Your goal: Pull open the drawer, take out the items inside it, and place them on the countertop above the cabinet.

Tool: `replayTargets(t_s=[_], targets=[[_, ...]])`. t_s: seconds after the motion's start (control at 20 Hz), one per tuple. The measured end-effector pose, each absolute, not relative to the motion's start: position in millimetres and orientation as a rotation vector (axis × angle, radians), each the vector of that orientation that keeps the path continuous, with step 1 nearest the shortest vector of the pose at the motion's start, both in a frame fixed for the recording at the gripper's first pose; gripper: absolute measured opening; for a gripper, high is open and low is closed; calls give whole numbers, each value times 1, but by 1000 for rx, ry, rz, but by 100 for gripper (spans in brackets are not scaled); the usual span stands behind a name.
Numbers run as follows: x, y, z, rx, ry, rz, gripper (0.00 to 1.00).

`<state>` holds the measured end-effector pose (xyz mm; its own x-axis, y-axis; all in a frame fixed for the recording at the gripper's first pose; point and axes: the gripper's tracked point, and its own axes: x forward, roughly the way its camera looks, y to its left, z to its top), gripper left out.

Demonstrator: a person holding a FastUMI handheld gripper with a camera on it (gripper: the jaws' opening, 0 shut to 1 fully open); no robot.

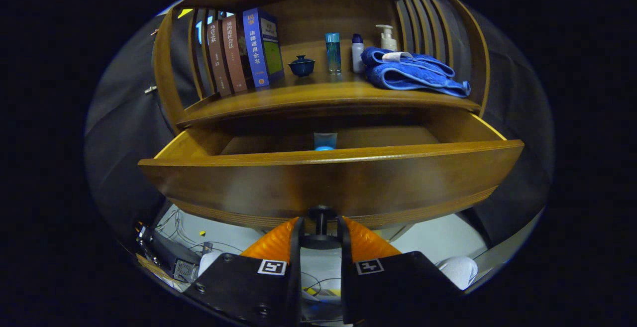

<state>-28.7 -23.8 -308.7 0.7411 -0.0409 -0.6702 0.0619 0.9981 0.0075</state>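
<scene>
Gripper [321,227] fingers clamp the 1 dark round knob [321,214] of the open brown wooden drawer [328,177], centre frame, holding 1 clear blue-based cup [325,141].

The blue book [263,48], nearest the centre of the three standing on the desk, carries white Chinese characters down its spine reading 法律适用全书, with 民事 at the top. The brown book [234,53] beside it reads 契约论社会法 or similar, small and uncertain. The left brown book [217,58] has characters too blurred to read.
</scene>
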Motion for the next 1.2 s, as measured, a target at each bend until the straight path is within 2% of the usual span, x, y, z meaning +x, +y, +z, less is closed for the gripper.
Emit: replayTargets(t_s=[0.5, 0.95, 1.0, 1.15, 1.2], targets=[[-102, -22, -301, 63, 805, -66, 35], [-117, -23, -311, 48, 868, -83, 36], [-116, -24, -311, 54, 863, -84, 37], [-119, -27, -298, 82, 831, -90, 50], [-122, -27, -305, 76, 817, -102, 67]])
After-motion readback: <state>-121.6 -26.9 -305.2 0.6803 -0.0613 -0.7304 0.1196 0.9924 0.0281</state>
